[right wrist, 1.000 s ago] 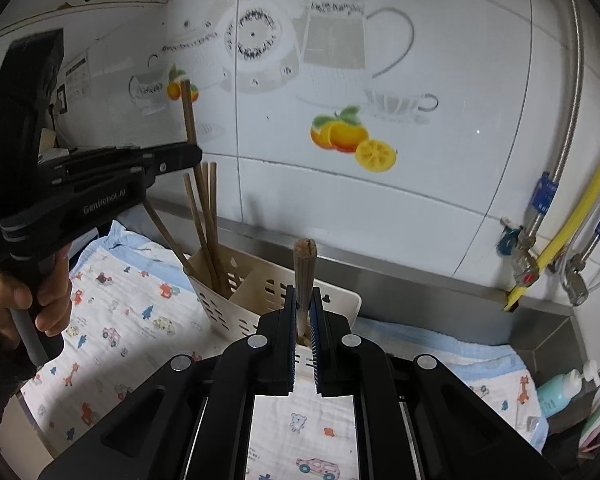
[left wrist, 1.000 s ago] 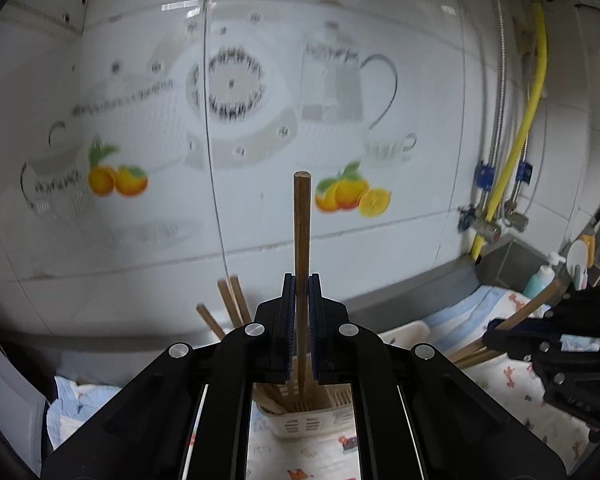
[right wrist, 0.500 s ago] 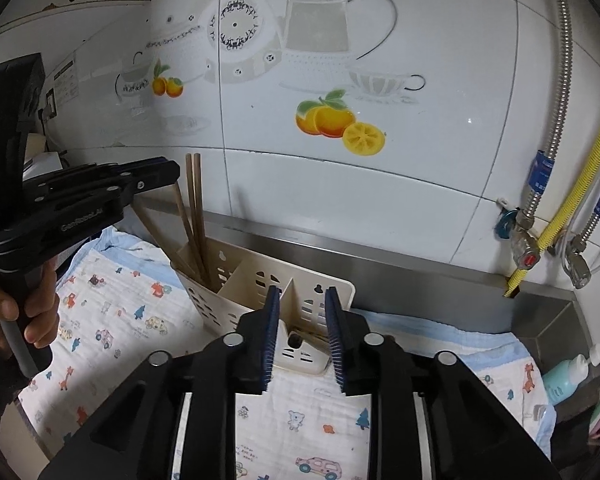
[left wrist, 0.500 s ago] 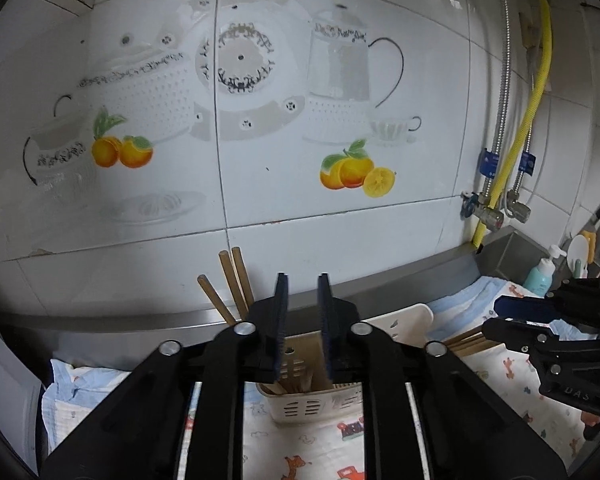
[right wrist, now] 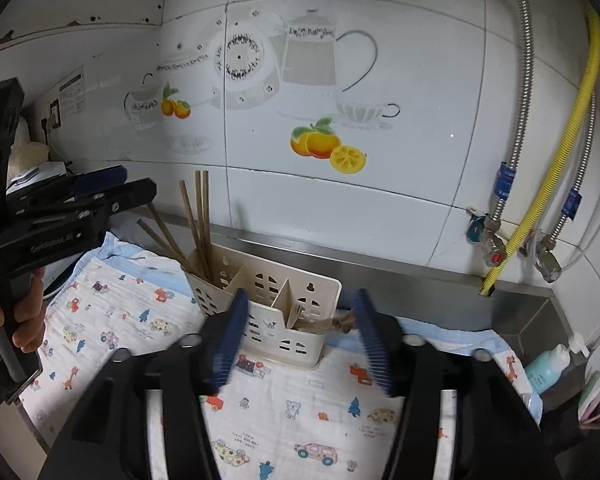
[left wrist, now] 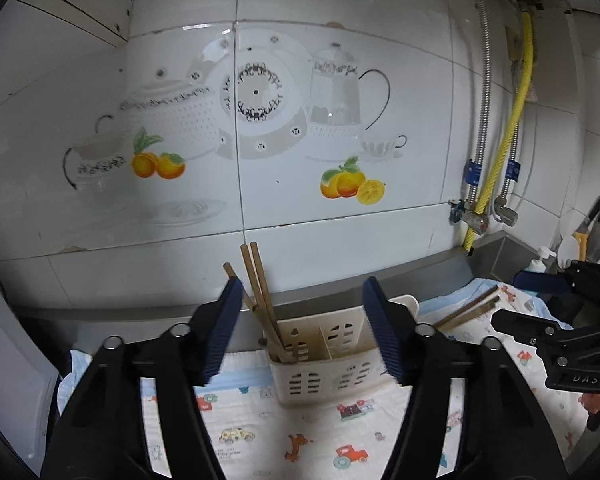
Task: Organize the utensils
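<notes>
- The cream slotted utensil caddy point(right wrist: 268, 304) stands on a cartoon-print cloth point(right wrist: 112, 320) against the tiled wall.
- Brown wooden chopsticks point(right wrist: 198, 224) lean in its left compartment.
- Both the left gripper point(left wrist: 300, 328) and the right gripper point(right wrist: 300, 338) are spread wide, holding nothing.

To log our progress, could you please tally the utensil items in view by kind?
Utensil holder: 1
Chopsticks standing in its left end: 5
Chopsticks leaning out of its right end: 2 visible
Total: 8

A home kitchen. Tiles point(left wrist: 340, 208) printed with teapots and oranges back the desk. Gas hose point(right wrist: 556, 184), cleaver point(left wrist: 598, 232) and soap bottle point(right wrist: 548, 364) stand nearby.
</notes>
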Action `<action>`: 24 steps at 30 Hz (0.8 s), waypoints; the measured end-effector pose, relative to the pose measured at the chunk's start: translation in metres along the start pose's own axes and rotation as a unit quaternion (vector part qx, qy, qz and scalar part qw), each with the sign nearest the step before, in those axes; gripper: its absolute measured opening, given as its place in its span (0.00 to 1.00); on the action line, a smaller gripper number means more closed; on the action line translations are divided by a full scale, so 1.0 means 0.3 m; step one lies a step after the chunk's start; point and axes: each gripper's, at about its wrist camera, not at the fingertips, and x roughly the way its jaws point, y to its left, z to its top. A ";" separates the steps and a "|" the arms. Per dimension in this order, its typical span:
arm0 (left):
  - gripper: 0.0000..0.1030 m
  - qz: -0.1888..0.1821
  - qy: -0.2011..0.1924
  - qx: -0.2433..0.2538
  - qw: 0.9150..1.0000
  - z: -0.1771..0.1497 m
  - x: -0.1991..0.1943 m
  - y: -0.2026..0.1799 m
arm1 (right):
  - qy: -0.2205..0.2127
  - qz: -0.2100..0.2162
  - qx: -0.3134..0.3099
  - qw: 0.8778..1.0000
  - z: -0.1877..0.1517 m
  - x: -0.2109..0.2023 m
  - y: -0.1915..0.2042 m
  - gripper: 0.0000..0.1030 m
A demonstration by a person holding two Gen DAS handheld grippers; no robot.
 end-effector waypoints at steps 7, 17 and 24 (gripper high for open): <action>0.88 0.009 -0.008 -0.009 1.000 -0.064 -0.095 -0.004 | -0.014 -0.009 0.004 1.000 -0.051 -0.073 0.029 0.76; 0.95 0.035 -0.009 -0.025 0.999 -0.181 -0.217 0.029 | -0.023 -0.012 0.017 1.000 -0.155 -0.154 0.069 0.89; 0.95 0.055 -0.004 -0.030 0.998 -0.251 -0.312 0.044 | -0.022 -0.008 0.036 0.999 -0.225 -0.202 0.092 0.90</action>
